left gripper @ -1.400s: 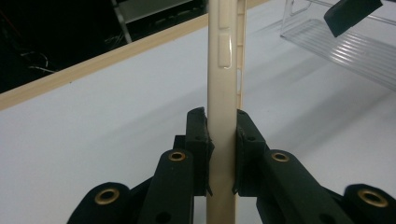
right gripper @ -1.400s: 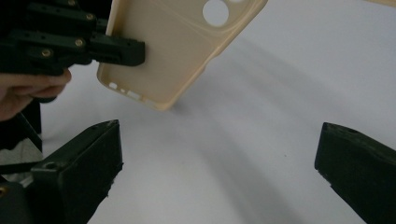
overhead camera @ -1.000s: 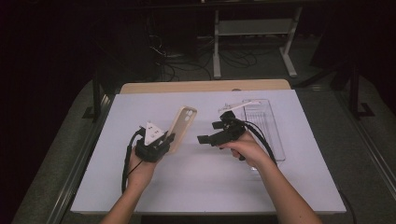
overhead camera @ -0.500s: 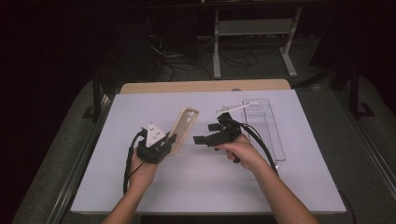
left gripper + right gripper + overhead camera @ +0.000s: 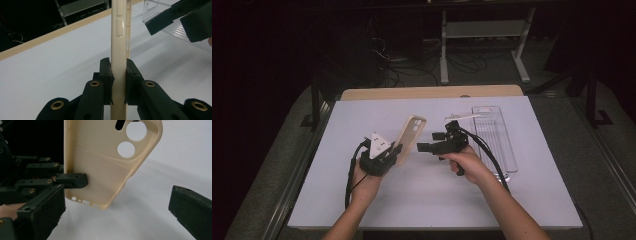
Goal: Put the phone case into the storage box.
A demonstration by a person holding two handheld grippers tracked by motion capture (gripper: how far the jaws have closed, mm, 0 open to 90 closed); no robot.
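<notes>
While pinching the phone case [image 5: 410, 138] upright left of the clear tray [image 5: 495, 138], left tongs [image 5: 118, 75] gripping firmly; right tongs [image 5: 428, 142] spread, nearing case between tray and it; handover apparently pending.

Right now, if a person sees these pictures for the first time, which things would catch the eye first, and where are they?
First, the cream soft-plastic phone case, held off the white table near its middle, clamped along one edge by the left tongs. Next, the right tongs, open, point at the case from its right without touching it. Behind them, the clear ribbed plastic tray lies flat on the table's right part.
</notes>
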